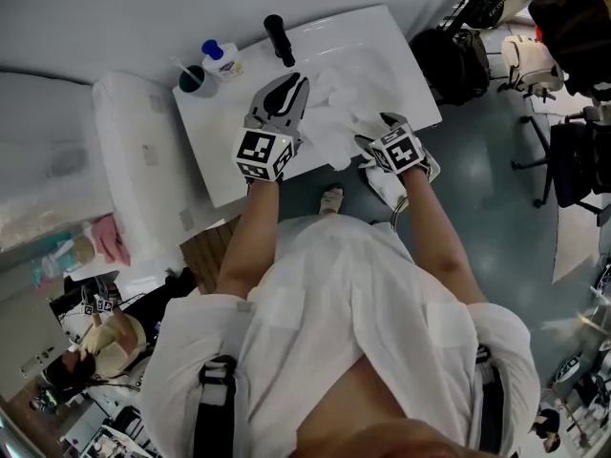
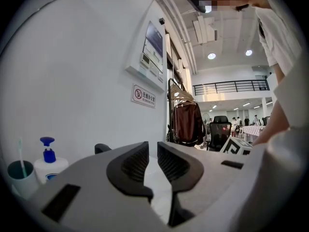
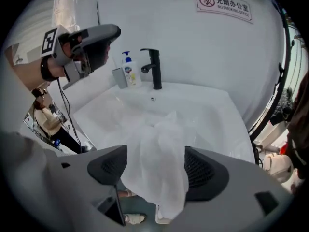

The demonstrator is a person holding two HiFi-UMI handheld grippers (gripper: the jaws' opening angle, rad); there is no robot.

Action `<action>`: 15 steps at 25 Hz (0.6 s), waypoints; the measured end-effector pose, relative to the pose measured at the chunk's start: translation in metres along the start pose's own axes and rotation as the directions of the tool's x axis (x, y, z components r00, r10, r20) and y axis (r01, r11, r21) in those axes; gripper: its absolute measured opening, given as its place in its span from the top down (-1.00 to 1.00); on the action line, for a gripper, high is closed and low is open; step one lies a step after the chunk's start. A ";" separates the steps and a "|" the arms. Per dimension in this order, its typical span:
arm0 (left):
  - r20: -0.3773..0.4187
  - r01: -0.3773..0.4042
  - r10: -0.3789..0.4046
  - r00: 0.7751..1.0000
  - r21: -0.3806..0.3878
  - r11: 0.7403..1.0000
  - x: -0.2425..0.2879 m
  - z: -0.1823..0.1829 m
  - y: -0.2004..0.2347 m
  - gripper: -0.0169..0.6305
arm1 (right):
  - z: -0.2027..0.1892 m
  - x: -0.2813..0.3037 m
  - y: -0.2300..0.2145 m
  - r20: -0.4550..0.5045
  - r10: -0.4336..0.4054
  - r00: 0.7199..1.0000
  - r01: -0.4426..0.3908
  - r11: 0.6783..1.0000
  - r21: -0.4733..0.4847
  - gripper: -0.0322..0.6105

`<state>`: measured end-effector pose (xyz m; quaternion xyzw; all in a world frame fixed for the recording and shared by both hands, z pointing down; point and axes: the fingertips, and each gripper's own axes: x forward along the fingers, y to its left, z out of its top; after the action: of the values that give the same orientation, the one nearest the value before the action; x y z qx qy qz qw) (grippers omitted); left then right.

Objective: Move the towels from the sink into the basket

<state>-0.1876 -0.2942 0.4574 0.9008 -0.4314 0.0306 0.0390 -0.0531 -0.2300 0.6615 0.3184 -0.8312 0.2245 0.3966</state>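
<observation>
While a black faucet [image 3: 155, 66] stands behind, the crumpled white towel [image 3: 159, 134] hangs lengthwise over the white sink [image 3: 217, 115] rim between the wide-open right claw [image 3: 155, 164]; left claw [image 2: 153, 161] narrow, empty.

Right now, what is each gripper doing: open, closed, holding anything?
Left gripper: closed, nothing in it.
Right gripper: open, white towel between its jaws, not yet gripped.
</observation>
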 end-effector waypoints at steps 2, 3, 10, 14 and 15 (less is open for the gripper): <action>-0.004 0.002 -0.002 1.000 0.001 1.000 0.001 -0.001 0.001 0.80 | -0.006 0.009 -0.001 -0.058 0.007 0.998 -0.008 1.000 -0.014 -0.21; -0.006 0.004 -0.004 1.000 0.002 1.000 0.002 -0.001 0.002 0.80 | -0.010 0.013 -0.002 -0.086 0.013 0.996 -0.015 1.000 -0.020 -0.21; -0.016 -0.002 0.002 1.000 0.001 1.000 0.002 -0.007 0.009 0.80 | -0.016 0.030 -0.006 -0.195 0.055 0.979 -0.054 0.998 0.011 -0.21; -0.022 0.005 -0.005 1.000 0.002 1.000 0.004 -0.007 0.008 0.80 | -0.015 0.032 -0.005 -0.244 0.088 0.966 -0.085 0.996 0.021 -0.16; -0.022 0.006 -0.006 1.000 0.002 1.000 0.004 -0.007 0.007 0.80 | -0.014 0.031 -0.005 -0.252 0.087 0.964 -0.086 0.996 0.015 -0.03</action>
<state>-0.1906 -0.3014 0.4648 0.9018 -0.4281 0.0411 0.0429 -0.0573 -0.2355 0.6956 0.2513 -0.7866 0.2818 0.4885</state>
